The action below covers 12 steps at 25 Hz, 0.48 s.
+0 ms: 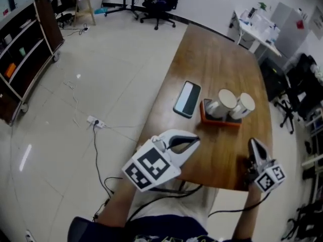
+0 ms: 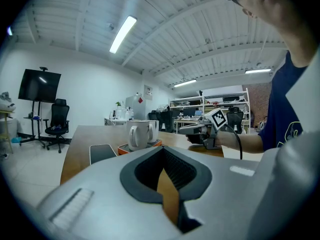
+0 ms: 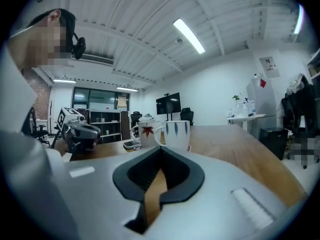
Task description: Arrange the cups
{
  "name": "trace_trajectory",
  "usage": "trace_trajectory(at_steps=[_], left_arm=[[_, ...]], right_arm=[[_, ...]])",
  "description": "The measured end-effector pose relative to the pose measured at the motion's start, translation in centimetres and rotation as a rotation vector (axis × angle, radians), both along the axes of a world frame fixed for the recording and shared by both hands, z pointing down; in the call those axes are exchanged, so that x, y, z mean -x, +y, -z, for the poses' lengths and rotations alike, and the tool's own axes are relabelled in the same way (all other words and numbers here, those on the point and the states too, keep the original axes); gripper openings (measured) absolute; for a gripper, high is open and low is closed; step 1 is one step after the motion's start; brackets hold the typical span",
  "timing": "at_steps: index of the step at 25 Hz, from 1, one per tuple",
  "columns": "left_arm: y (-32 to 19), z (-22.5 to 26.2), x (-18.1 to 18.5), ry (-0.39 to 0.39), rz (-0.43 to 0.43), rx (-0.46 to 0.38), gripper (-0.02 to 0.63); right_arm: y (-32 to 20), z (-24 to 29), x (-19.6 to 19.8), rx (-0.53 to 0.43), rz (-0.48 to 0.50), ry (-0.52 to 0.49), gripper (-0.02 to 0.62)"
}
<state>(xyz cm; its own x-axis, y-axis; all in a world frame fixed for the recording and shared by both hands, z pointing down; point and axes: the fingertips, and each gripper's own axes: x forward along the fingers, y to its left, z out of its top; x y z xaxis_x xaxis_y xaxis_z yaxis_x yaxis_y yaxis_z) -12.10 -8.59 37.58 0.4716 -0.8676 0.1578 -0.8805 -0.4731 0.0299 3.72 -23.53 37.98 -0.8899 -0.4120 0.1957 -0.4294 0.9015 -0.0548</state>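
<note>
Two white cups stand side by side on an orange tray (image 1: 212,119) in the middle of the brown table (image 1: 217,59). The left cup (image 1: 224,102) bears a red leaf (image 3: 148,133); the right cup (image 1: 243,106) has blue leaf marks (image 3: 177,131). My left gripper (image 1: 196,141) hovers near the table's front edge, left of the tray, shut and empty (image 2: 162,149). My right gripper (image 1: 252,142) is near the front right corner, jaws together with nothing between them (image 3: 161,149). Both grippers point toward the cups from a short way off.
A dark phone (image 1: 187,99) lies flat just left of the tray. On the floor to the left run a power strip (image 1: 95,121) and cables. A shelf unit (image 1: 25,49) stands far left, office chairs (image 1: 159,1) at the back, a white desk (image 1: 257,26) at back right.
</note>
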Motion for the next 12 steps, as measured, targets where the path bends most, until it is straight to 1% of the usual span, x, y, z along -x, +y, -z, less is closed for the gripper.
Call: trace_trajectory(at_steps=[3, 5, 8, 9, 12], left_arm=[[0.0, 0.0, 0.0, 0.003, -0.002, 0.003, 0.003], [0.0, 0.0, 0.0, 0.005, -0.004, 0.004, 0.003], [0.1, 0.1, 0.0, 0.003, 0.004, -0.004, 0.003], [0.1, 0.2, 0.1, 0.001, 0.015, -0.009, 0.003], [-0.1, 0.3, 0.2, 0.001, 0.045, -0.019, 0.003]], right_arm=[[0.3, 0.0, 0.2, 0.002, 0.004, 0.001, 0.003], [1.1, 0.0, 0.8, 0.001, 0.067, 0.001, 0.003], [3.2, -0.1, 2.4, 0.006, 0.217, -0.003, 0.003], [3.7, -0.1, 2.8, 0.008, 0.246, -0.003, 0.003], [4.0, -0.1, 3.4, 0.008, 0.26, -0.009, 0.003]])
